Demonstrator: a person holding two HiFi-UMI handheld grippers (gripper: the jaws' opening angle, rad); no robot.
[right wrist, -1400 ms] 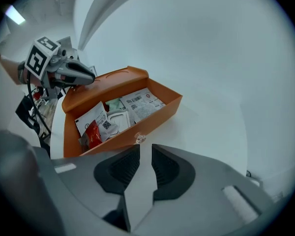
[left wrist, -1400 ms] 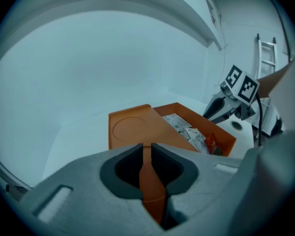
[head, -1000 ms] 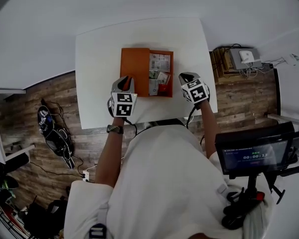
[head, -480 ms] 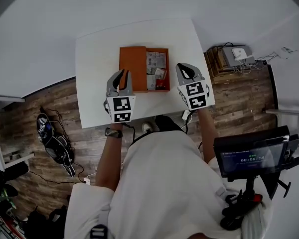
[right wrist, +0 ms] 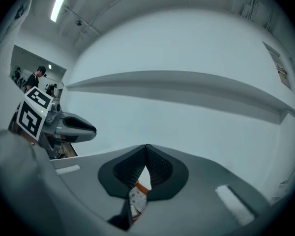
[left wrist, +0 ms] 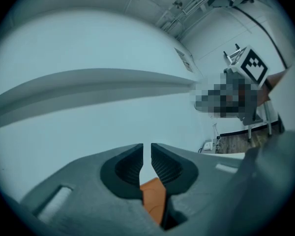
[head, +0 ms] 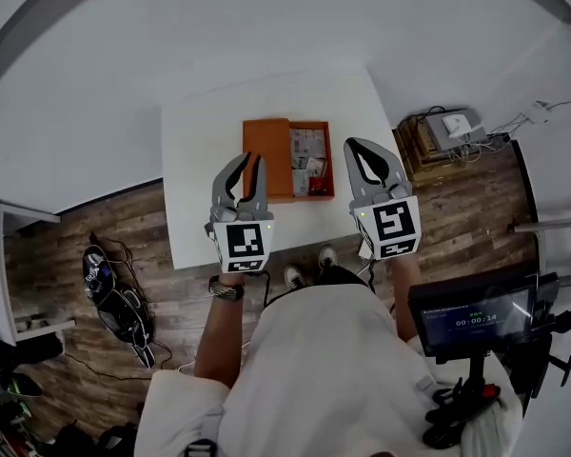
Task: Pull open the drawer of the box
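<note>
On the white table [head: 198, 160], the left gripper [head: 249, 164] hangs over the near edge, its jaws a narrow slit apart with nothing pinched (only orange shows beyond the gap in its own view). Just past its tips sits the orange box [head: 266, 155], about mid-table. Its drawer [head: 330, 160] stands drawn out toward the person's right, so box and drawer together stretch across the table, left to right; small packets [head: 307, 150] lie inside. The right gripper [head: 359, 146] hovers beside the drawer's outer end, tips pressed together, empty.
</note>
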